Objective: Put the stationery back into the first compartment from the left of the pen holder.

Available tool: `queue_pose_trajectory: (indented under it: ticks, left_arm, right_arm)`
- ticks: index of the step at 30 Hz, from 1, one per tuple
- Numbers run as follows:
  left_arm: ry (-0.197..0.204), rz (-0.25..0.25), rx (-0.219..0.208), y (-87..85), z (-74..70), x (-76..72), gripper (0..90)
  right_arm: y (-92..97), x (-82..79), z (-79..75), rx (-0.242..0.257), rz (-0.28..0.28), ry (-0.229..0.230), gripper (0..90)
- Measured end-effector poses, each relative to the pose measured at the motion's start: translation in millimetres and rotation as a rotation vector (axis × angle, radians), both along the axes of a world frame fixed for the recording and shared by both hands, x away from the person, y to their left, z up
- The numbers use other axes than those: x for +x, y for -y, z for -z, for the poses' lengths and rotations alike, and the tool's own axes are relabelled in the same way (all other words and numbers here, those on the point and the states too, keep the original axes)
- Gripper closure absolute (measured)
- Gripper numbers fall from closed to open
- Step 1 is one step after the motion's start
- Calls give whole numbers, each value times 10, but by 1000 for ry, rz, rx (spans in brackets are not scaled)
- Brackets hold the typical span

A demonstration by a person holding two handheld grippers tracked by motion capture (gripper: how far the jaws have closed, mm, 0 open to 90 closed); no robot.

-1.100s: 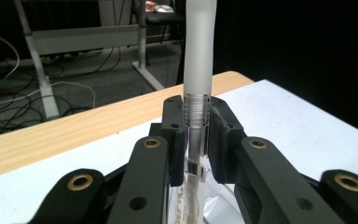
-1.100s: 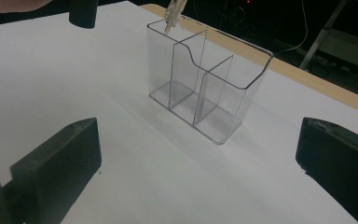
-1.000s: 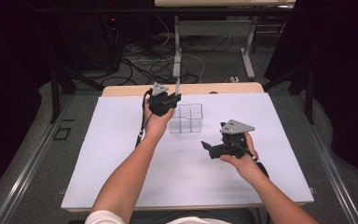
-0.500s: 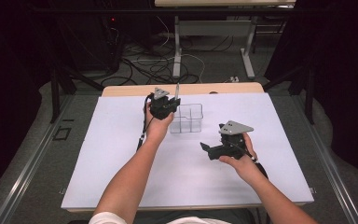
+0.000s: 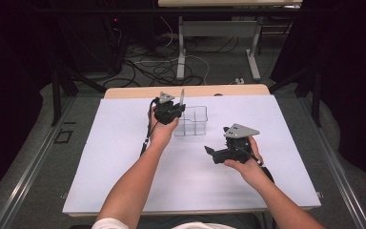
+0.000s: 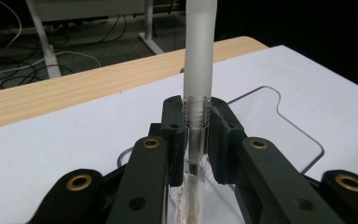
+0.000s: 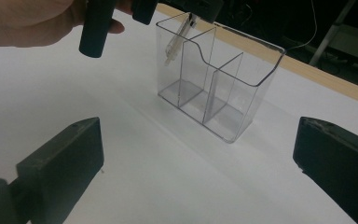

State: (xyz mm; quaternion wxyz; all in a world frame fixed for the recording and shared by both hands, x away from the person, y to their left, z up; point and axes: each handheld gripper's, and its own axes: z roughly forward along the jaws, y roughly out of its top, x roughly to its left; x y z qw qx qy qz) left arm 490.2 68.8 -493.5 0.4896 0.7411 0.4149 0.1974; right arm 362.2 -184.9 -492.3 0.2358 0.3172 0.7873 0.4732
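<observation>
Clamping a translucent tube upright, left hand-held gripper over the clear organizer, right hand-held gripper wide, empty.

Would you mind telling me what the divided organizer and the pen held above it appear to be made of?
The organizer looks like clear, glossy rigid plastic, probably acrylic: the white sheet shows through its walls. The pen in the left gripper seems plastic too: frosted, translucent cap over a clear barrel.
</observation>
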Motion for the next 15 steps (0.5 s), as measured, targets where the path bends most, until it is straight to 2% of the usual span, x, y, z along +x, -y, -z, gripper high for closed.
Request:
queue_pose_trajectory:
  ticks: [4,7,8,9,11,15]
  left_arm:
    - [-4,11,18,-12,-25,-20,766]
    - [21,7,26,-13,-75,-55,710]
    - [18,8,26,-21,-98,-69,680]
    - [25,6,12,-28,-112,-79,643]
    - [17,0,11,-60,-153,-105,569]
    - [3,-9,-25,-147,-224,-161,464]
  right_arm:
    - [7,-1,1,3,1,0,18]
    - [8,-3,1,1,0,0,20]
    - [8,-3,1,-1,0,1,20]
    - [7,-5,3,2,2,1,21]
    - [11,-2,2,1,-3,2,21]
    - [30,4,-2,3,5,6,22]
